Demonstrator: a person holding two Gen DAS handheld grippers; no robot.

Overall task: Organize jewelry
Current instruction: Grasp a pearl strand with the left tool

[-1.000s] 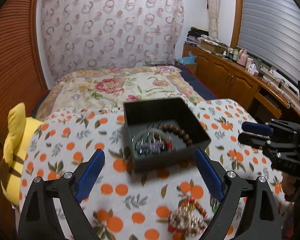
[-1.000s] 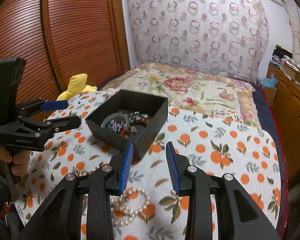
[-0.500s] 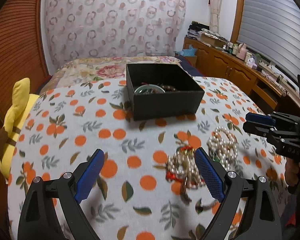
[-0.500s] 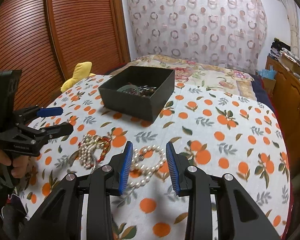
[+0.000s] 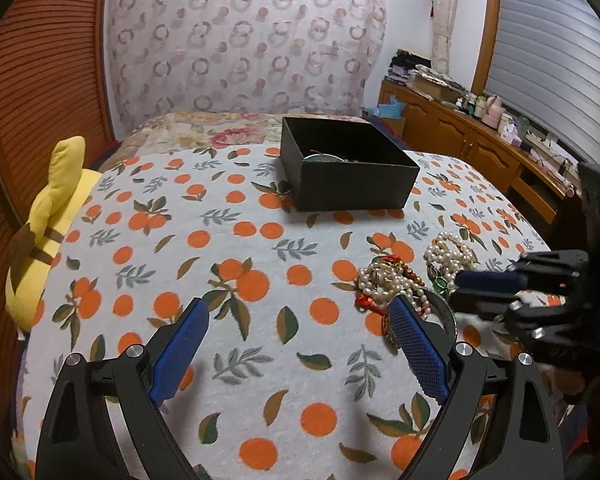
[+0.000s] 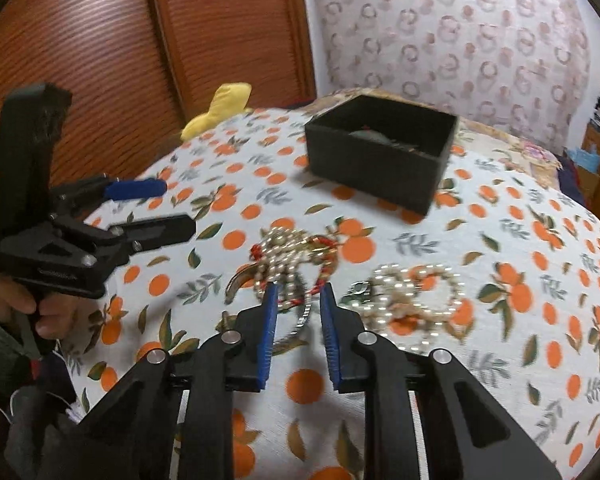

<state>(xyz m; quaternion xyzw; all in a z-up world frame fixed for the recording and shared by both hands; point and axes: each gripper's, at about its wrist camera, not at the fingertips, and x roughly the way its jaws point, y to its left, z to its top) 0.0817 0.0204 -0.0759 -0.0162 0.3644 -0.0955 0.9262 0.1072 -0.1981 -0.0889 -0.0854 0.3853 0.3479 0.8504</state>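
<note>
Left hand-held gripper (image 5: 296,344): matte black frame with triangular cut-outs, silver round-head screws at the pivots, two fingers (image 5: 418,350) faced with blue cross-hatched pads. Right hand-held gripper (image 6: 298,312): same black build, silver screws, blue ribbed pads. Pistol-style black handle in hand (image 6: 32,308); dark sleeve at wrist.

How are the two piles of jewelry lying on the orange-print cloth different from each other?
The tangled pile mixes small pearl strands with red cord and a metal bangle; the pearl pile looks almost all pearl, with a bit of green glass at its edge. The tangled pile lies right ahead of the right claw, whose jaws are closing with a bangle between them; the pearl pile sits off to its side, untouched. Both lie outside the black box, loose on the cloth.
</note>
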